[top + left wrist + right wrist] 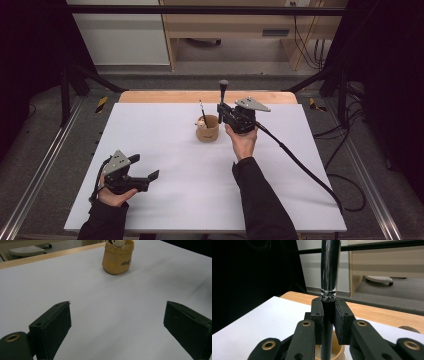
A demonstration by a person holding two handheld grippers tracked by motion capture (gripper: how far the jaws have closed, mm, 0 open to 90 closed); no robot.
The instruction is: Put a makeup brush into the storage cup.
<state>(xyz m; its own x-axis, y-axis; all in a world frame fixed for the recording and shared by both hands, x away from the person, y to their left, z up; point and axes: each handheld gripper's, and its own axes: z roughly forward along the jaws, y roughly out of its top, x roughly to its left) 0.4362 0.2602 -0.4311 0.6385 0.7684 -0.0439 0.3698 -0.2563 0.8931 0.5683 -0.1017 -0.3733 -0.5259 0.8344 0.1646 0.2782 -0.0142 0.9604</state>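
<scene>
We held the brush (223, 92) upright in the right tongs (221, 111), clamped on its handle just beside and above the small tan pot (207, 129) at the far middle of the white counter (165, 150); the left tongs (147, 167) rested wide open and empty at the near left corner, pointing toward the pot. A thinner brush (202, 112) already stood in the pot, so we judged the step to be carrying this one over the mouth; the next move called for centring its lower end above the opening, lowering it, then loosening the grip.
</scene>
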